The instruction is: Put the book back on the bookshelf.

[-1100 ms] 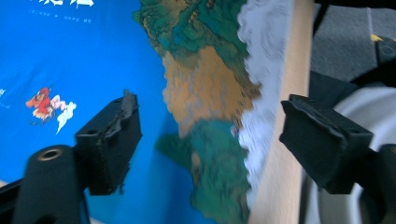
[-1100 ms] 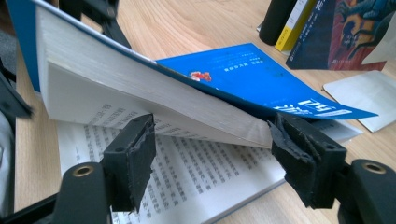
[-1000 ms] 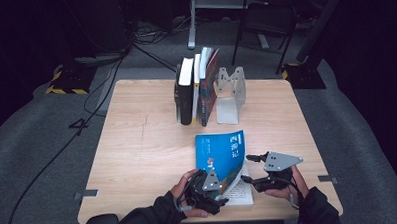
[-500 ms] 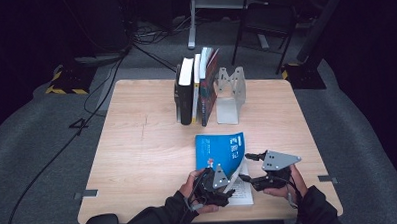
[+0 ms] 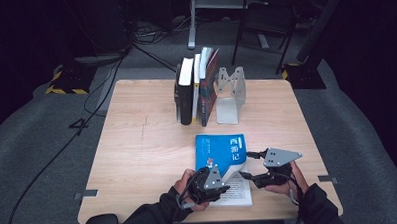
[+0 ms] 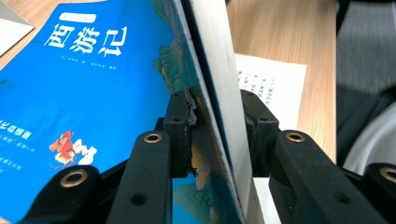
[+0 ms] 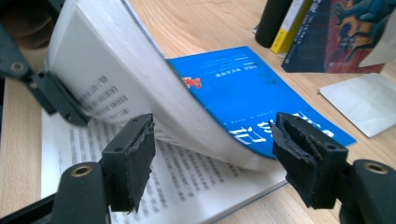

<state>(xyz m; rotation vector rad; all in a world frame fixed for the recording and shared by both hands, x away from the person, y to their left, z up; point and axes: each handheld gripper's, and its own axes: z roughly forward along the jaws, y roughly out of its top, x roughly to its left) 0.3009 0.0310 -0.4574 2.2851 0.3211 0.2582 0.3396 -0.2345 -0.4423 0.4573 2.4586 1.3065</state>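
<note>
A blue paperback (image 5: 220,149) lies near the table's front edge, its cover and a thick wad of pages raised off a printed page (image 5: 237,193). My left gripper (image 5: 211,184) has just been closing and its pads now press both sides of that raised wad (image 6: 93,79); in the left gripper view the gripper (image 6: 215,116) pinches cover and page block. My right gripper (image 5: 246,164) stands open at the book's right edge. Seen in the right gripper view, the gripper (image 7: 219,144) straddles the curved wad (image 7: 243,88) without touching it, above the printed page (image 7: 187,186).
Several upright books (image 5: 195,87) stand at the back of the wooden table (image 5: 142,144), beside a grey metal bookend (image 5: 230,93). The bookend's flat base (image 7: 364,100) lies just beyond the blue book. A person's sleeves come in over the front edge.
The left gripper's jaws have closed onto the book's cover and pages, and the hand has shifted slightly right. The right gripper has kept still.
</note>
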